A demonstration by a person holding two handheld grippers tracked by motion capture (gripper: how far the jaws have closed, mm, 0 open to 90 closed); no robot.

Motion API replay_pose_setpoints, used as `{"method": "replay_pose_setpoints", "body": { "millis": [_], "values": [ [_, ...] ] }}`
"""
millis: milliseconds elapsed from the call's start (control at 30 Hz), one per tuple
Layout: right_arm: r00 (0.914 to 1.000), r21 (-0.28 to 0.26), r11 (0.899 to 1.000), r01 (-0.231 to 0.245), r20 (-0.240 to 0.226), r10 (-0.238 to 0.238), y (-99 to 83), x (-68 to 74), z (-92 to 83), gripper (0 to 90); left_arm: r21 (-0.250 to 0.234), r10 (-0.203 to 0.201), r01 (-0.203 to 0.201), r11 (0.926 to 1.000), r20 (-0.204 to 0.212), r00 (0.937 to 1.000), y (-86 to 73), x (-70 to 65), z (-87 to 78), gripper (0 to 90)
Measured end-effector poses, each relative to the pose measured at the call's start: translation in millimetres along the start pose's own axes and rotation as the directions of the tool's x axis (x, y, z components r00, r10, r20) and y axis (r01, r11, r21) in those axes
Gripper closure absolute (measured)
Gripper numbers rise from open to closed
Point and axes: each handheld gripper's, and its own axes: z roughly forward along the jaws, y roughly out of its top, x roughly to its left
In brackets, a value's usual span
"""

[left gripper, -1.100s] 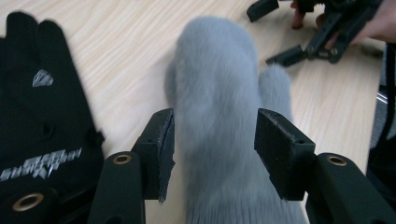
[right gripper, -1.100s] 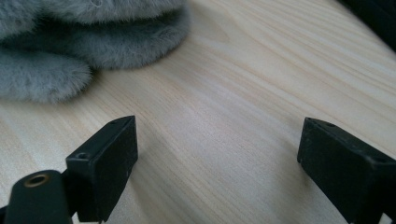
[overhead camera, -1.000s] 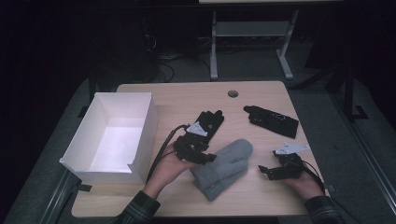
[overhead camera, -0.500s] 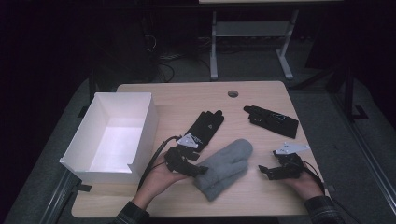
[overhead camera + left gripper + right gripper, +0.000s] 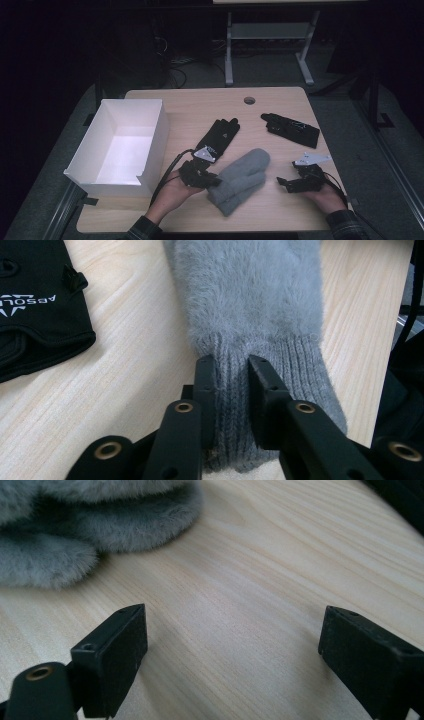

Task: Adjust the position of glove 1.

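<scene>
The left hand-held gripper has just been closing and pinches the ribbed cuff of the fluffy grey knitted mitten (beside a black glove); the right hand-held gripper, near the mitten, gapes wide, holding nothing.

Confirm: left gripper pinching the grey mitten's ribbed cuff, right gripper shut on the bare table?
Not quite. The right gripper is open, jaws wide apart over bare table, as the right gripper view shows. The left gripper has just been closing and does pinch the grey mitten's ribbed cuff.
</scene>
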Motion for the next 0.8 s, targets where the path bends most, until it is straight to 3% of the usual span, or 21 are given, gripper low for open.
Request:
{"method": "replay_pose_setpoints", "body": {
  "millis": [300,467,633,800],
  "values": [
    [1.0000,0.000,1.000,0.000,0.000,0.000,0.0,0.0,0.0,11.9,-0.053,-0.087,0.090,0.9946,0.046,0.9951,6.7,-9.6,-11.8,78.0],
    [1.0000,0.000,1.000,0.000,0.000,0.000,0.0,0.0,0.0,12.0,-0.055,-0.119,0.121,0.9912,0.044,0.9920,7.2,-19.0,-11.1,77.8],
    [1.0000,0.000,1.000,0.000,0.000,0.000,0.0,0.0,0.0,11.9,-0.037,-0.120,0.122,0.9918,0.041,0.9919,0.0,-20.6,-0.8,74.5],
    [1.0000,0.000,1.000,0.000,0.000,0.000,0.0,0.0,0.0,12.0,-0.053,-0.066,0.068,0.9963,0.028,0.9974,-0.2,-20.2,-0.6,57.4]
  ]
}}
